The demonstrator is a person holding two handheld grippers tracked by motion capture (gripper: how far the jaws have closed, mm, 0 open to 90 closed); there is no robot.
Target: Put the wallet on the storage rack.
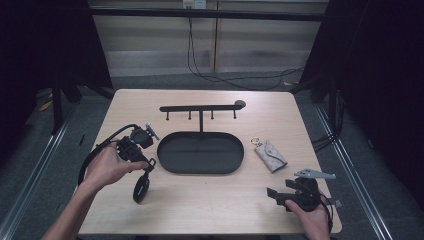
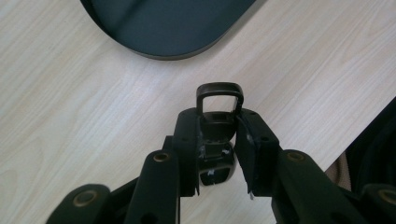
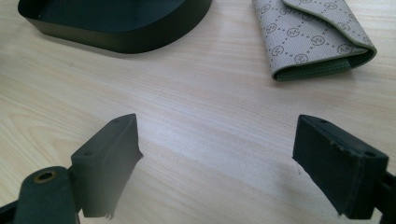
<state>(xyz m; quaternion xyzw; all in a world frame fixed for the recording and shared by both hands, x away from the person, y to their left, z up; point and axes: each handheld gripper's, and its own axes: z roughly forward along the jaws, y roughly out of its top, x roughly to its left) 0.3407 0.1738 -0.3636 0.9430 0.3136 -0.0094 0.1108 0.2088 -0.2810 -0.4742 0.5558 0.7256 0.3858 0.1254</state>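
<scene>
A: Black fob (image 2: 215,122), dark with a square loop on top, sat pinched in the left gripper (image 2: 217,140); jaws were pressed onto both its sides.

B: Where over the table (image 1: 210,200)?

A: Left side, just off the tray's (image 1: 172,162) left end. High view had the left gripper (image 1: 146,165) angled down at the wood, hand (image 1: 107,167) wrapped round it, and something dark and oval hung below the jaws, near the table's front-left.

B: Right gripper (image 3: 217,154)?

A: Spread wide, nothing between the jaws, only bare wood. It was at the front-right corner (image 1: 272,192), aimed toward the tray.

B: Other stuff?

A: Patterned grey pouch (image 1: 270,155) lay flat right of the tray, apart from it, with a gold ring at its far end. Hook rack (image 1: 201,108) rose from the tray's back edge.
</scene>
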